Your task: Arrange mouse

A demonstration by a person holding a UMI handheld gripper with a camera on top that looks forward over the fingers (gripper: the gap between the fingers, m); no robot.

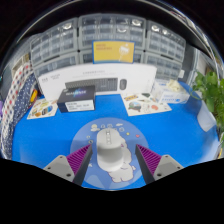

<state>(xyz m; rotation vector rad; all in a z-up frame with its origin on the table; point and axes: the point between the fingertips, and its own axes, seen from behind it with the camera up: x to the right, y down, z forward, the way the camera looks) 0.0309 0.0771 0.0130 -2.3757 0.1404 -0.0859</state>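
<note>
At lower centre, the gripper (110,165) stands apart around a smooth, rounded white mouse (108,149) resting on a pale-blue circular mat (85,135) over the blue tabletop (175,125).

The mouse (108,147) is lying between the fingers (70,160), and its near end is running down out of sight at the bottom of the view, so whether the purple pads (152,158) are touching its sides is not showing. The round light-blue mat (92,131) under it is being covered in the middle. The yellow sign (111,51) on the drawer units (60,45) is carrying print too small to read. A dark box (76,96) is perhaps bearing a label, also unreadable. A green plant (211,92) is being cut off at the side.
</note>
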